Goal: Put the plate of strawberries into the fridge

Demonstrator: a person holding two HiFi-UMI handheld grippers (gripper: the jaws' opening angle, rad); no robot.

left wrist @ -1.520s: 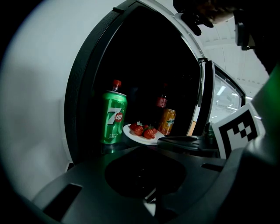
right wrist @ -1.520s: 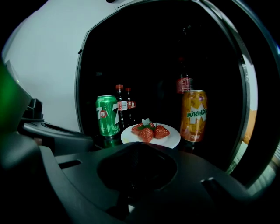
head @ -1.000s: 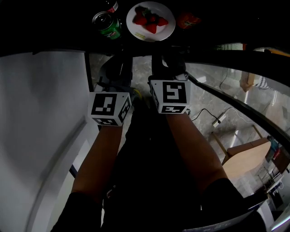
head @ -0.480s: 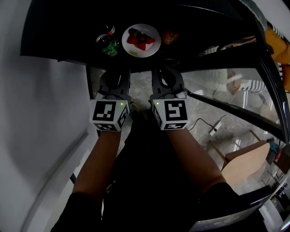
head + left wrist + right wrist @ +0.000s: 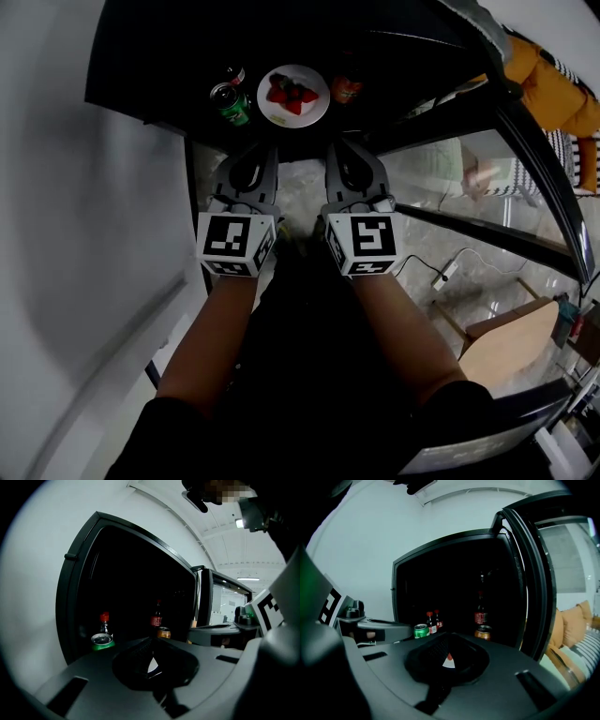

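The white plate of strawberries rests on a shelf inside the dark, open fridge. A green can stands to its left and an orange can to its right. My left gripper and right gripper hover side by side just outside the shelf's front edge, both shut and empty. In the left gripper view the left gripper hides most of the plate. The right gripper does the same in its own view; only a white sliver shows.
The fridge's glass door stands open at the right. Cola bottles stand behind the green can; another bottle rises behind the orange can. A white wall flanks the left. A wooden cabinet and a cable occupy the floor.
Both grippers have drawn back from the shelf and tilted upward. The plate, close in front of them before, now sits farther off and mostly out of their sight. It has not moved.
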